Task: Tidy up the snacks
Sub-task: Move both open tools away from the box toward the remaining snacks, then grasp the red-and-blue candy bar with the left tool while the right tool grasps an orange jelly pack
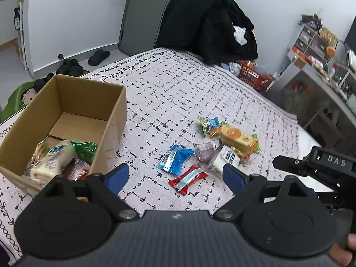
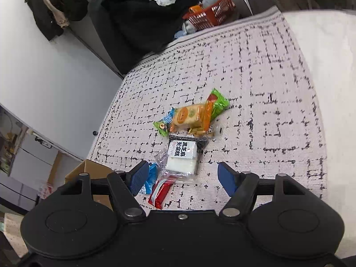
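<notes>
A cardboard box (image 1: pixel 111 120) stands at the left on the patterned cloth and holds several snack packs (image 1: pixel 55 158). Loose snacks lie in a cluster to its right: a red bar (image 1: pixel 188 179), a blue pack (image 1: pixel 175 159), a purple candy (image 1: pixel 203 153), a white cake pack (image 1: pixel 224 158), an orange cracker pack (image 1: pixel 238 139). My left gripper (image 1: pixel 175 178) is open and empty above the red bar. My right gripper (image 2: pixel 181 178) is open and empty just above the white cake pack (image 2: pixel 181 158), with the red bar (image 2: pixel 159 192), blue pack (image 2: pixel 150 178) and cracker pack (image 2: pixel 190 116) near it.
A black jacket (image 1: pixel 207 20) hangs at the far edge of the cloth. A red basket (image 1: pixel 255 75) sits beyond the edge on the right. Shelves with clutter (image 1: pixel 316 46) stand at the far right. Black slippers (image 1: pixel 98 56) lie on the floor.
</notes>
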`<state>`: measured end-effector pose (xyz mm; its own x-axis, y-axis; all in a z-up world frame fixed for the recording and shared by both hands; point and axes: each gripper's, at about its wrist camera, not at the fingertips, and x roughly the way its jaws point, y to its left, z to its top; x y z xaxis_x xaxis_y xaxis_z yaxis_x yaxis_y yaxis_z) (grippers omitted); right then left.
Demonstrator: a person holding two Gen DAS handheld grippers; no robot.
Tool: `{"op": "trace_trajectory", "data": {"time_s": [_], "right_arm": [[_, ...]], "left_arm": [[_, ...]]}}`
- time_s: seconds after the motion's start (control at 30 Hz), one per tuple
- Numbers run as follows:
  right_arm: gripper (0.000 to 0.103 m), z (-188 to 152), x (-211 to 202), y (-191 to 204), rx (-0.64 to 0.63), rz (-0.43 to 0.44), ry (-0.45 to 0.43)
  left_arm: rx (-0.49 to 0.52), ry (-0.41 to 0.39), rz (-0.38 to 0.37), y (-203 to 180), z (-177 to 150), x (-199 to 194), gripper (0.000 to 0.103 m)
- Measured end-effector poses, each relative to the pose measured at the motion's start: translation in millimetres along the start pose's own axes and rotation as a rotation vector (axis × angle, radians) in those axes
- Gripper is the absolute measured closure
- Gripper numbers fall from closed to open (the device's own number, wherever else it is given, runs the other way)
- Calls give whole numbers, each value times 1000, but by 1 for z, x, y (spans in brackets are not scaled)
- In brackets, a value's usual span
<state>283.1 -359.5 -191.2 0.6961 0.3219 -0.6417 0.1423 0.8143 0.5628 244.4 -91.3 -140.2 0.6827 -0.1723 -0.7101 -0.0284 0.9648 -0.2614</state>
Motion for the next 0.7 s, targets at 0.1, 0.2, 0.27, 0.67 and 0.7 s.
{"op": "trace_trajectory", "data": {"time_s": [0.1, 0.2, 0.27, 0.67, 0.7], "right_arm": [[35, 3, 9, -6, 12, 24, 9], [35, 7, 20, -13, 36, 42, 23], [35, 9, 27, -17, 44, 54, 33], [38, 23, 64, -34, 88, 99, 72], [38, 24, 66, -35, 94, 102, 74]], "left_arm": [[22, 17, 11, -6, -3, 12, 13], [46, 35, 31, -11, -5, 24, 14], [51, 46, 38, -12, -7, 32, 14], [110, 206, 97, -18, -12, 79, 23], [120, 204, 98, -21, -11, 82, 24]]}}
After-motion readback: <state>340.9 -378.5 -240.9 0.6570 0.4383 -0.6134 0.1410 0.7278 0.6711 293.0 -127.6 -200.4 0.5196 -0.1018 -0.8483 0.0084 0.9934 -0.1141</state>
